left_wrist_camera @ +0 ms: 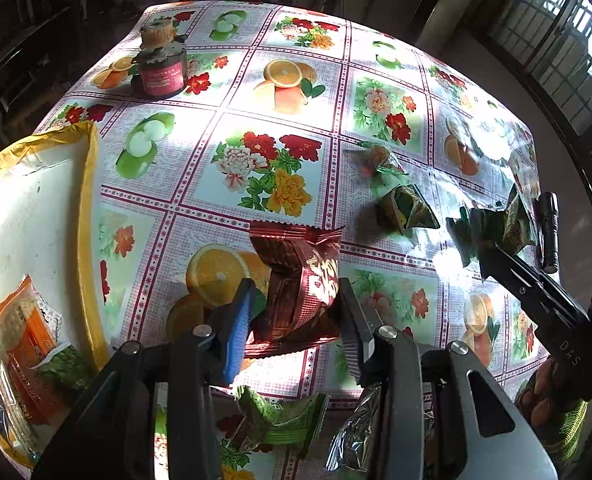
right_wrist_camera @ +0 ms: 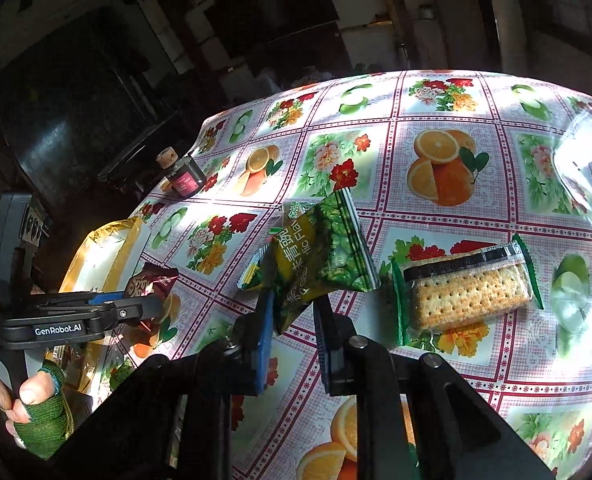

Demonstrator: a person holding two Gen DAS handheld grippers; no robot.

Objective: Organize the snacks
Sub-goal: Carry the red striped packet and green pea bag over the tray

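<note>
Both tongs are loaded. The left tongs [left_wrist_camera: 296, 312] are clamped on a red-brown snack packet [left_wrist_camera: 300, 284], held clear of the worktop [left_wrist_camera: 256, 80]; the right tongs [right_wrist_camera: 294, 328] are closed tight on the lower corner of a green pea packet [right_wrist_camera: 320, 256], also lifted. Both packets are judged light, soft and crinkly, with slick film that may slip; grip on the crimped seam or a flat corner, not the air-filled middle, and use modest pressure, as the contents are probably brittle. The cracker packet [right_wrist_camera: 468, 288] lying just beside the green one is stiffer and likely breakable. The gold-rimmed tray [left_wrist_camera: 88, 200] at the left edge of the worktop already holds an orange packet [left_wrist_camera: 28, 344] and has bare floor left. The path toward it across the worktop is open; a dark jar [left_wrist_camera: 162, 70] stands well apart at the far side. More wrapped snacks [left_wrist_camera: 280, 420] lie near the front edge, so keep carried items inboard.
</note>
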